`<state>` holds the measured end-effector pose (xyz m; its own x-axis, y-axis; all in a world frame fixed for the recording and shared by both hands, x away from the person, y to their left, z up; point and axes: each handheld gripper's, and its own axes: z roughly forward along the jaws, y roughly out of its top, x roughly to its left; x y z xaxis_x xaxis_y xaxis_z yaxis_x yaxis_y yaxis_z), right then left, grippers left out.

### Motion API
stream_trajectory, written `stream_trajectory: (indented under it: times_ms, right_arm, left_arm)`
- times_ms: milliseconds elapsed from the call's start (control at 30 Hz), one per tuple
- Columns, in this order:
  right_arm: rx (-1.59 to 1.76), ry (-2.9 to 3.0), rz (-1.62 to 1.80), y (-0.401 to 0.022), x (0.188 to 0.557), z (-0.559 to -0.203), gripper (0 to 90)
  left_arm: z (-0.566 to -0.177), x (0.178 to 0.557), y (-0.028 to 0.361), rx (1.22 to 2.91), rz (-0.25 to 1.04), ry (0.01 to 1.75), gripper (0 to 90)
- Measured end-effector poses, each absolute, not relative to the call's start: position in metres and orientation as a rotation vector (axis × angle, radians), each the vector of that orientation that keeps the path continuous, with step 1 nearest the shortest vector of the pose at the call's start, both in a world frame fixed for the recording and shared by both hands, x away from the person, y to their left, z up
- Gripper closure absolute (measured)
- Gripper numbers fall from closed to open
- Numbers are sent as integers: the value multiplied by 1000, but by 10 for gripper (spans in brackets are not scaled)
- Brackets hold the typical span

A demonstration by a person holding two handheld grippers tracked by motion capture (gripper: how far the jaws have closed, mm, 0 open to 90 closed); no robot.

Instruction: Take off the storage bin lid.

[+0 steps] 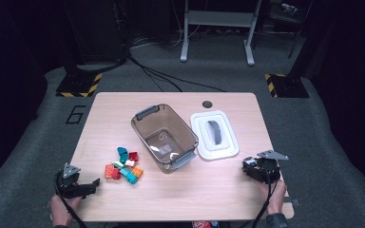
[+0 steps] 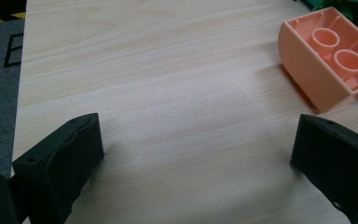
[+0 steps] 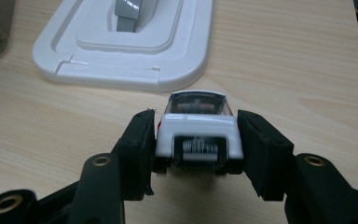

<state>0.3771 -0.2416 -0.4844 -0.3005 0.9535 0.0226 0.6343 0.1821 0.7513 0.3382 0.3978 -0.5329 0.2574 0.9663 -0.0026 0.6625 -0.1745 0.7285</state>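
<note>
The right gripper point(image 3: 197, 140) clamps a white toy car point(image 3: 198, 133) by its sides — just in front of the white bin lid point(image 3: 126, 42). The left gripper point(image 2: 196, 149) rests with jaws wide apart — beside the toy bricks point(image 1: 123, 166).

A clear plastic bin with grey handles point(image 1: 165, 137) sits mid-desk point(image 1: 218, 190), its white lid point(image 1: 215, 135) just right. A heap of toy bricks point(image 1: 123, 166) lies before it, leftward. A white toy car point(image 3: 198, 128) sits before the lid, near the front right corner.
</note>
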Motion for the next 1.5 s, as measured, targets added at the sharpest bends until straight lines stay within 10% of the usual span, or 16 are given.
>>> stream_trajectory:
  times_ms: [1500]
  right_arm:
    - [1290,2074,1043,-196,404,-411,484]
  left_arm:
    - [-533,338,398,1910,637,1474,16]
